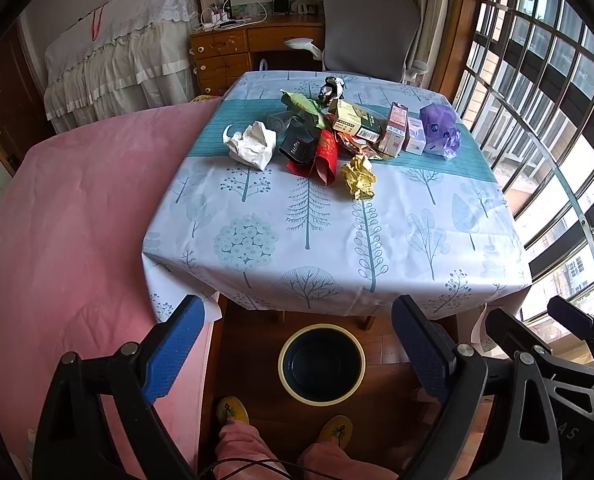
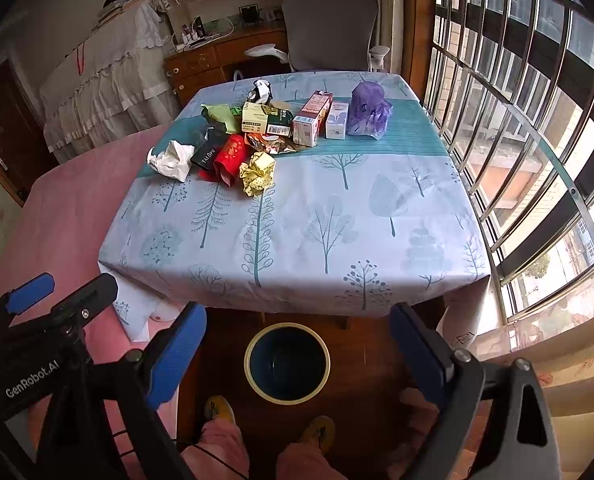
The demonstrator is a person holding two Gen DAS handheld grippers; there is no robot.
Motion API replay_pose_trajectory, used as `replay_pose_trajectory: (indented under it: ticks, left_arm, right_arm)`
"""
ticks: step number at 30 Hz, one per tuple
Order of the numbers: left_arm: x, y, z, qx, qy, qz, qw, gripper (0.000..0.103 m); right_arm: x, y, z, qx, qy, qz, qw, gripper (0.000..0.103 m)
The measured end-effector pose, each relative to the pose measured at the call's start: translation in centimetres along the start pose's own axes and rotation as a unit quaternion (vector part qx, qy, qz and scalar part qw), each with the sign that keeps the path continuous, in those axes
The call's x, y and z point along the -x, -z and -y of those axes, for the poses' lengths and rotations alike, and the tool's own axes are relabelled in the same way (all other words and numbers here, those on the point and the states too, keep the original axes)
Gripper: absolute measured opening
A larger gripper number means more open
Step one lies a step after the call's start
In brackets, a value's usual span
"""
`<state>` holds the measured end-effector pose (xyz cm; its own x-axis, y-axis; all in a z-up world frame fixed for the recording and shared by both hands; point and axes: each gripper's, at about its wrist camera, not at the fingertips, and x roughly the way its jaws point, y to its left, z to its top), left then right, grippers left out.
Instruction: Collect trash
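A big table (image 1: 337, 232) with a tree cloth holds a pile of trash (image 1: 337, 136) at its far side. A round bin (image 1: 321, 364) sits on the floor below. Both the left gripper (image 1: 297, 348) and the right gripper (image 2: 297, 356) are wide apart, holding nothing. A black pack (image 2: 205, 156) says "TALON". The other gripper's side reads "GenRobot.AI".

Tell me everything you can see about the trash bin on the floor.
The trash bin is a round, open-topped container with a pale cream rim and a dark blue inside, apparently plastic. It stands upright on the brown wooden floor, just in front of the table's draped tablecloth and ahead of the person's yellow slippers. It looks empty, no lid or liner visible. Neither gripper touches it.
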<state>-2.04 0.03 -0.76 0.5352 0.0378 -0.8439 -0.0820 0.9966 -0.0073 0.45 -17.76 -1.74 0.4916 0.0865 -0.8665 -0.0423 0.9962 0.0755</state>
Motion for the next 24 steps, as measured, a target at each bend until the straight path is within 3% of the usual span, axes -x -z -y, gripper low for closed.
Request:
replay_pose_trajectory:
  ticks: [24]
  left_arm:
    - [-0.6,-1.2,1.5,0.006,-0.027,-0.01,0.9996,0.093]
  right_arm:
    - [-1.2,-1.7,1.7,0.003,-0.03,-0.008,1.0,0.094]
